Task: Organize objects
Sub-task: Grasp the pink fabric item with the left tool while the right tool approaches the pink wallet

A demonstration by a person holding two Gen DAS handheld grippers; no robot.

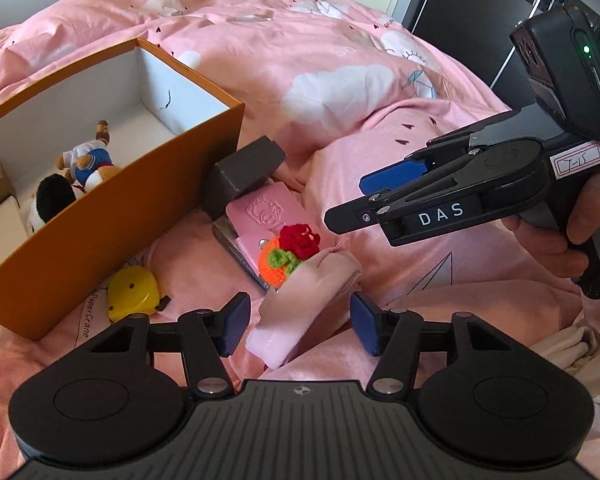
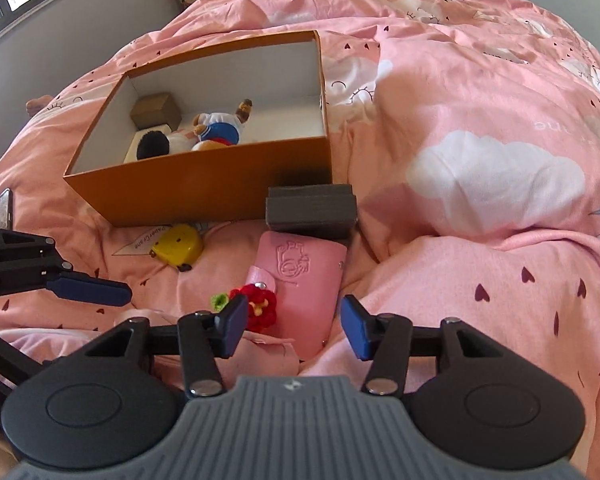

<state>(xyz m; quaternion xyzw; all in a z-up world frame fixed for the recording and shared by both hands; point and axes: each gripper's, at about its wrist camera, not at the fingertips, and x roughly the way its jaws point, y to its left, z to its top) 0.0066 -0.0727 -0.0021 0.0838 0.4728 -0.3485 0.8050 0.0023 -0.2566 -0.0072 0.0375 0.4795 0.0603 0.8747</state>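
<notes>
The right half of my orange box (image 2: 204,196) lies bare, so there is room to reach in there; a plush doll (image 2: 216,128) and small brown box (image 2: 156,111) crowd its left end. In front, a grey block (image 2: 312,210), pink wallet (image 2: 300,280), crochet flower (image 2: 260,306) and yellow tape measure (image 2: 179,246) clutter the bedspread (image 2: 480,280). Open bedspread lies to the right.

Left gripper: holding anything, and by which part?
Nothing held. The left gripper stands open around the pink pouch, pads clear of its sides.

Between my left jaws lies a soft pink cloth bundle (image 1: 304,304); beyond it the pink embossed leather wallet (image 1: 262,216), then the open orange cardboard box (image 1: 112,224) further left.
</notes>
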